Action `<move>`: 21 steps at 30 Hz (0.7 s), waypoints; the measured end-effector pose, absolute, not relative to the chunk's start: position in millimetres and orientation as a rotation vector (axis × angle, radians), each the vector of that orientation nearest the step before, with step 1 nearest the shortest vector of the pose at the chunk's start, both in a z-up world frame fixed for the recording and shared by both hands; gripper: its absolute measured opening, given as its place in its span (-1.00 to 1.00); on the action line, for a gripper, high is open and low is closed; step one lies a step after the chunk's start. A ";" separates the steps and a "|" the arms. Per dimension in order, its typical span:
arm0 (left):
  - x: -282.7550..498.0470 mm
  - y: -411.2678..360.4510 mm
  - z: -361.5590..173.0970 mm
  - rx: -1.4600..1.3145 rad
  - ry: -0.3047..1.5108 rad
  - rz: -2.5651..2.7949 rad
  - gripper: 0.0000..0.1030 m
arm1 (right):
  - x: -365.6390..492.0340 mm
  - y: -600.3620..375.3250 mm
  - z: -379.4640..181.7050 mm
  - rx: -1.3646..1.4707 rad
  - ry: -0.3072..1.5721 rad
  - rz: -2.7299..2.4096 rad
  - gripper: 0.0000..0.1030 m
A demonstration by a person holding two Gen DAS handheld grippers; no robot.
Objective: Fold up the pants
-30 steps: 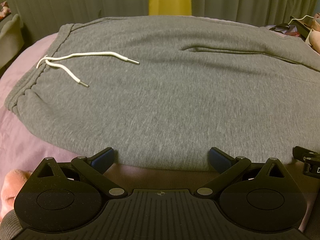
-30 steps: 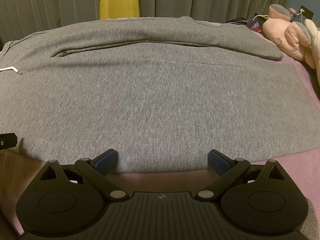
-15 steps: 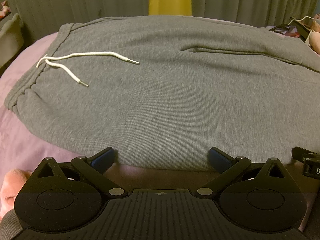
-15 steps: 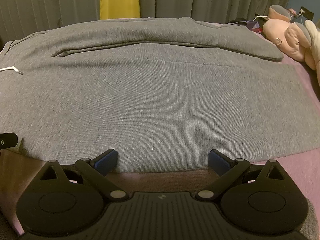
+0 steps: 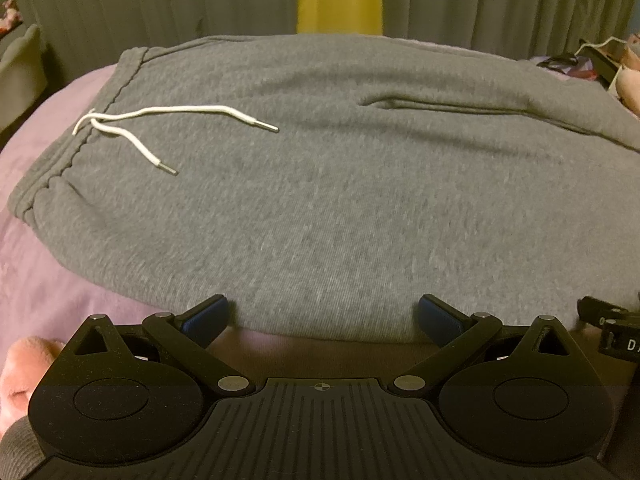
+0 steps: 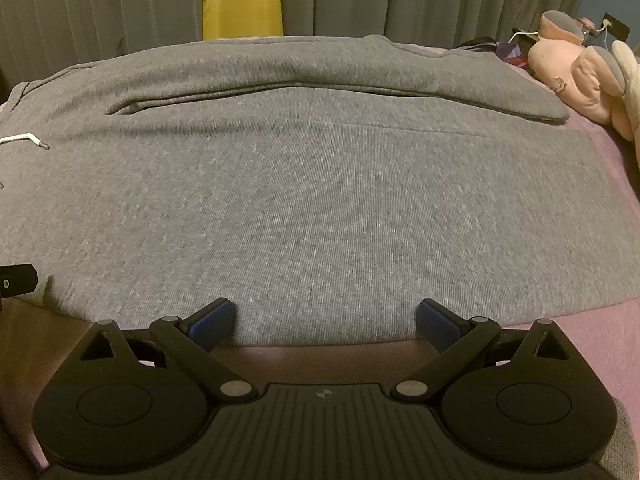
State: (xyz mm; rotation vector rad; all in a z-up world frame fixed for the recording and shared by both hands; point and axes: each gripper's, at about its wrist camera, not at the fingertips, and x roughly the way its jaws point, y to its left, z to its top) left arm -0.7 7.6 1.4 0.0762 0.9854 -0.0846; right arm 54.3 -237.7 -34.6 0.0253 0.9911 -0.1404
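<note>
Grey sweatpants (image 5: 320, 208) lie flat across the lilac bed (image 5: 48, 280), waistband and white drawstring (image 5: 160, 120) at upper left of the left view. Left tool (image 5: 322, 316) and right tool (image 6: 326, 320) both spread, empty, at the near hem. We judge the first fold not yet begun; next we must pinch that near edge with both

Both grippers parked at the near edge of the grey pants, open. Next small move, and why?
Probably ease both forward and close on the near hem. The left gripper and right gripper are open, the pants lie flat with their edge between the fingers, and nothing is gripped yet.
</note>
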 end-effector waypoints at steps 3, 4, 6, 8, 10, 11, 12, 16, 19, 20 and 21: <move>0.9 10.3 1.4 0.054 0.991 -0.080 1.00 | 56.1 -238.8 -35.8 0.039 1.002 -0.135 0.92; 1.9 10.6 1.1 0.050 0.993 -0.078 1.00 | 57.5 -239.5 -37.2 0.044 1.010 -0.138 0.92; 3.5 11.1 0.7 0.042 0.998 -0.078 1.00 | 59.7 -240.9 -39.0 0.055 1.018 -0.139 0.92; 3.8 12.1 1.2 0.035 1.000 -0.078 1.00 | 61.4 -242.6 -39.7 0.076 1.020 -0.130 0.92; 3.5 14.3 2.1 0.021 1.000 -0.078 1.00 | 64.4 -245.8 -40.4 0.104 1.018 -0.117 0.92; 3.9 15.3 2.2 0.015 1.002 -0.076 1.00 | 65.8 -247.9 -40.6 0.120 1.012 -0.113 0.92; 4.3 16.4 2.2 0.008 1.003 -0.072 1.00 | 67.1 -250.9 -40.9 0.140 1.005 -0.111 0.92; 7.4 19.4 0.7 -0.011 1.024 -0.062 1.00 | 74.2 -264.0 -45.5 0.217 0.975 -0.130 0.92; 8.7 20.8 3.7 -0.016 1.018 -0.039 1.00 | 77.8 -271.5 -50.1 0.248 0.949 -0.147 0.93; 8.4 20.9 8.7 -0.015 0.994 -0.023 1.00 | 81.4 -274.7 -52.1 0.264 0.937 -0.146 0.93; 8.6 20.0 13.6 -0.010 0.970 -0.012 1.00 | 81.4 -274.7 -52.1 0.264 0.937 -0.146 0.93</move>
